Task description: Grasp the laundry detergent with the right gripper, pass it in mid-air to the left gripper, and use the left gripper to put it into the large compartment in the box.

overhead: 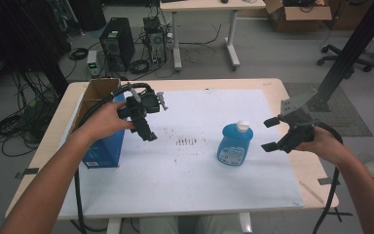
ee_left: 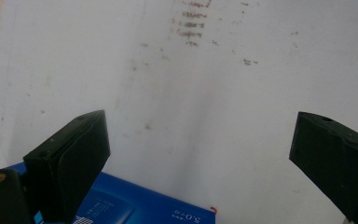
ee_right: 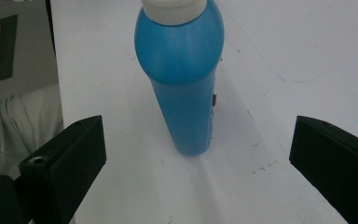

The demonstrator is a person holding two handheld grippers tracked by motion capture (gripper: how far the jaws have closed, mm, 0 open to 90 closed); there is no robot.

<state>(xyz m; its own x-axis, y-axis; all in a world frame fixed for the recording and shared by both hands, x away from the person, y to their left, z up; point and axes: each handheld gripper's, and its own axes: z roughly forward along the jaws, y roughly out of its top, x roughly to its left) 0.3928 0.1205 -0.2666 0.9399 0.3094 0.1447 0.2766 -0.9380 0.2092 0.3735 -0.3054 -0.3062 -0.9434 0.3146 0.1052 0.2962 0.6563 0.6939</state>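
A blue bottle [overhead: 234, 144] with a white cap stands upright on the white sheet [overhead: 195, 180], right of centre. In the right gripper view the blue bottle [ee_right: 185, 79] stands ahead between the spread jaws, untouched. My right gripper [overhead: 271, 133] is open just right of the bottle, held in a hand. My left gripper [overhead: 148, 132] hovers over the sheet beside a blue box [overhead: 105, 148] at the left and is open with nothing between its jaws. In the left gripper view the blue box [ee_left: 144, 207] shows at the bottom edge, below the open left gripper [ee_left: 200, 154].
A brown cardboard box [overhead: 95, 95] stands behind the blue box at the table's left edge. Dark smudges [overhead: 187, 141] mark the sheet's middle. Beyond the table lie cables, a computer tower [overhead: 117, 41], another desk and a black post [overhead: 353, 48] at the right.
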